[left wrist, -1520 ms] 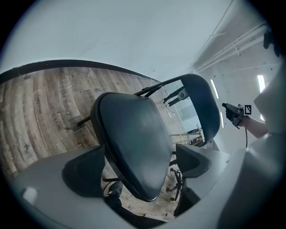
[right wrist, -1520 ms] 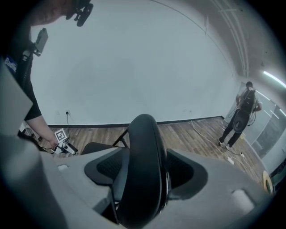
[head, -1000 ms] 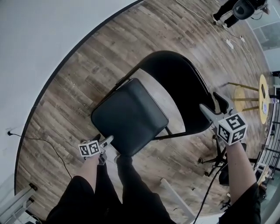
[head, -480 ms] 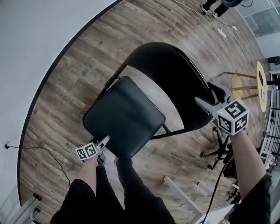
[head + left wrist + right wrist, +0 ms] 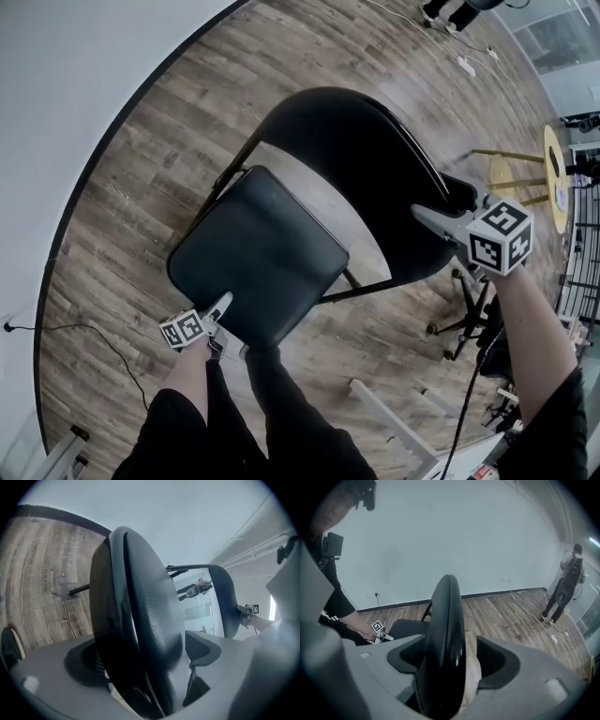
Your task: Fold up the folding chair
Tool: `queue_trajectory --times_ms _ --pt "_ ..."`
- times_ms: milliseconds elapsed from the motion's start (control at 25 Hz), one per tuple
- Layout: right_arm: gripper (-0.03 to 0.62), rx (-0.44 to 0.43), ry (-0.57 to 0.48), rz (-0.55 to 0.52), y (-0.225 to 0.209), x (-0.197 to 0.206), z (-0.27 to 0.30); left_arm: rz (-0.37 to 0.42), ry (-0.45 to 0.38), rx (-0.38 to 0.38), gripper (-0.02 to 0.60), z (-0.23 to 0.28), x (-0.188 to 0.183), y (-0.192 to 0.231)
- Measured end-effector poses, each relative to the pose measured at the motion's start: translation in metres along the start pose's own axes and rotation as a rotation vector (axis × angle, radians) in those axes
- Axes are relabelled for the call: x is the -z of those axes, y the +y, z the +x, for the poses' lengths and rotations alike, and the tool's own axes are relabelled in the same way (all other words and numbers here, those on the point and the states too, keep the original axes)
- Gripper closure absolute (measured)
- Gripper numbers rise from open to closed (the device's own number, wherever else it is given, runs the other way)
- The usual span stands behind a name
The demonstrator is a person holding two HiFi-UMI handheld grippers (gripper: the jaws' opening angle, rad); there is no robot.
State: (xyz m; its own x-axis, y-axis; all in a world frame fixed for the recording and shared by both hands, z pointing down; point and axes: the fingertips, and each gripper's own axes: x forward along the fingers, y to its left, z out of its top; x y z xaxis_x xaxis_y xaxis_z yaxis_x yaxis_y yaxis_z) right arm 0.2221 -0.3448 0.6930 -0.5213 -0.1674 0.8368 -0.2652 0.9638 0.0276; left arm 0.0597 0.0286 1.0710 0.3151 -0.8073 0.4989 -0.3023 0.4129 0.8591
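The left tool is clenched on the front edge of the seat. The right tool is released, its jaws straddling the backrest edge without pressing. The folding chair stands unfolded on the wooden floor.

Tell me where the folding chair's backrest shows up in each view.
Head view: upper centre, the backrest curves behind the seat.
Left gripper view: backrest right of centre, beyond the seat.
Right gripper view: backrest dead centre, edge-on.
Shared landmark: the seat, lower left there.
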Motion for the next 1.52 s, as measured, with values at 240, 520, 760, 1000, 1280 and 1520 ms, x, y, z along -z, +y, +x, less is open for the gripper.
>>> queue_trajectory --times_ms 240,520,760,1000,1280,1520 --pt "0.27 -0.087 0.082 0.005 0.01 0.009 0.012 -0.057 0.018 0.041 0.112 0.01 0.001 -0.001" --pt "0.33 -0.147 0.176 -0.121 0.024 0.028 0.017 -0.091 0.029 0.086 0.16 0.011 0.002 -0.005" --pt "0.358 -0.159 0.174 -0.123 0.028 0.027 0.014 -0.113 0.054 0.109 0.178 0.007 0.005 -0.007" --pt "0.378 -0.165 0.169 -0.104 0.034 0.022 0.008 -0.131 0.057 0.133 0.2 0.003 0.009 -0.014" --pt "0.391 -0.163 0.163 -0.107 0.043 0.017 -0.002 -0.148 0.051 0.136 0.222 -0.005 0.015 -0.026" --pt "0.398 -0.154 0.155 -0.119 0.05 0.014 -0.009 -0.159 0.049 0.129 0.233 -0.01 0.019 -0.036"
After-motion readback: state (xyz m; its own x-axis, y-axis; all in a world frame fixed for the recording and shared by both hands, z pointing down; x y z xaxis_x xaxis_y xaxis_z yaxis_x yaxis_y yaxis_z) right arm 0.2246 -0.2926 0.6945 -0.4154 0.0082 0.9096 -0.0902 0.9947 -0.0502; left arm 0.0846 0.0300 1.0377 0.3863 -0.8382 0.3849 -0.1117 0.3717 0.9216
